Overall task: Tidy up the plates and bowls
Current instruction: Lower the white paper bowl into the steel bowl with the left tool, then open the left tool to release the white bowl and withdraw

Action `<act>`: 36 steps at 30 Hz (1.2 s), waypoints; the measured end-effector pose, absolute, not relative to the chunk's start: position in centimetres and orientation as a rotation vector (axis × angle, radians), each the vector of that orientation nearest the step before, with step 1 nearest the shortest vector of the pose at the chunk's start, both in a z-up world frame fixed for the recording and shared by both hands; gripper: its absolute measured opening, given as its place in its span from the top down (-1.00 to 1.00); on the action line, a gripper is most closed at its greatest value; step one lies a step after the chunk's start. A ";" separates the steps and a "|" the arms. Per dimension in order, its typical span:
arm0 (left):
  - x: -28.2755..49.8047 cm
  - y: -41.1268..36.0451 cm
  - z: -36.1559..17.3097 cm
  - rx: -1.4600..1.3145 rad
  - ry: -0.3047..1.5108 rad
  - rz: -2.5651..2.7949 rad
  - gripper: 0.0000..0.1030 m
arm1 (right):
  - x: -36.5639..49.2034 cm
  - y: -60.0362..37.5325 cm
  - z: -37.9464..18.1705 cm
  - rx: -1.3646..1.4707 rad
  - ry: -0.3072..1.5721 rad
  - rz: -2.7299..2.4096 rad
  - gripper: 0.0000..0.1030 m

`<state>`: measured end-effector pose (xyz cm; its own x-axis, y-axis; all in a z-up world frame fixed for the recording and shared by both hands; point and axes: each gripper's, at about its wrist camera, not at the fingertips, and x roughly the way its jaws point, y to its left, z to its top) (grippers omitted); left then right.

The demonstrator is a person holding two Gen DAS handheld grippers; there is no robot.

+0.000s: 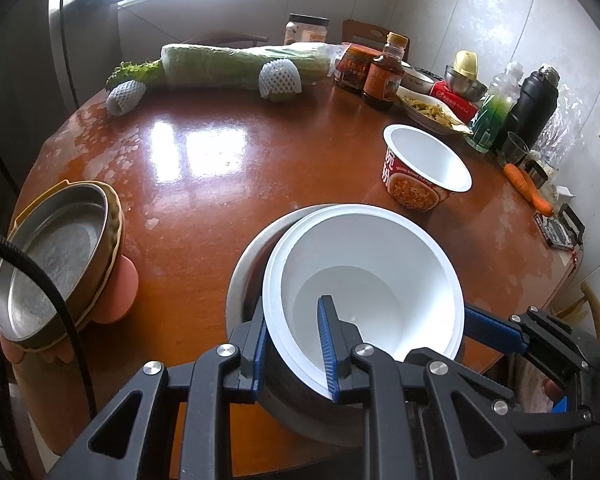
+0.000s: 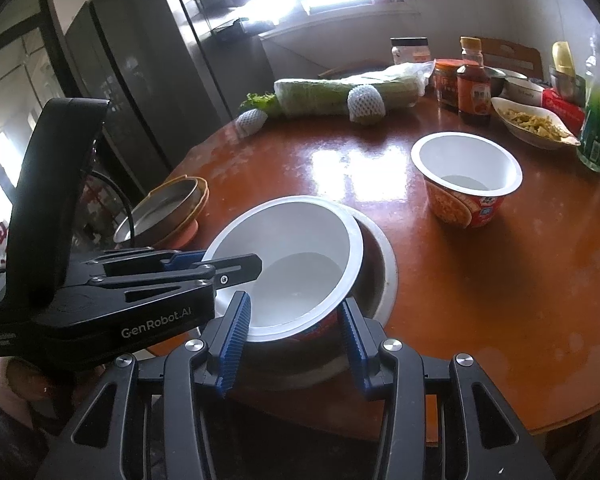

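A white paper bowl point(image 1: 364, 280) point(image 2: 292, 248) leans tilted inside a steel bowl point(image 1: 244, 272) point(image 2: 384, 264) near the front edge of the round brown table point(image 1: 204, 168). My left gripper point(image 1: 294, 344) point(image 2: 220, 266) is shut on the paper bowl's rim, one finger inside and one outside. My right gripper point(image 2: 294, 332) straddles the near part of the same bowl, and both pads lie against it; its far finger point(image 1: 492, 330) touches the rim. A second paper bowl point(image 1: 428, 160) point(image 2: 466, 164), red outside, stands upright farther back. A steel plate point(image 1: 56, 256) point(image 2: 164, 212) rests in a yellow dish at the left edge.
Along the back lie a wrapped cabbage point(image 1: 240, 64), sauce bottles point(image 1: 384, 76), a dish of food point(image 1: 432, 110) point(image 2: 536, 120), a green bottle point(image 1: 494, 112), a black flask point(image 1: 534, 104) and a carrot point(image 1: 528, 190). A hand point(image 2: 16, 384) holds the left gripper.
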<state>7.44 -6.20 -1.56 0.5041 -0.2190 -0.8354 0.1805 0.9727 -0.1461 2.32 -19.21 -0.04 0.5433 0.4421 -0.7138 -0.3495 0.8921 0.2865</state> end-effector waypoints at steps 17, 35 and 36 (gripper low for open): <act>6.9 -6.0 -0.9 -0.042 0.985 -0.242 0.33 | 2.2 -19.6 0.3 0.119 0.870 0.456 -0.14; 5.6 -6.7 2.4 -0.026 0.906 -0.248 0.04 | 1.4 -22.0 2.4 0.145 0.788 0.416 -0.37; 5.6 -6.8 2.7 -0.024 0.900 -0.247 0.03 | 1.3 -22.4 2.6 0.147 0.779 0.410 -0.38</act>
<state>5.59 -6.83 2.68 0.5949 -0.2227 -0.7723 0.2026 0.9714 -0.1241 1.33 -22.36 2.60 0.6373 0.4112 -0.6517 -0.3040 0.9113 0.2777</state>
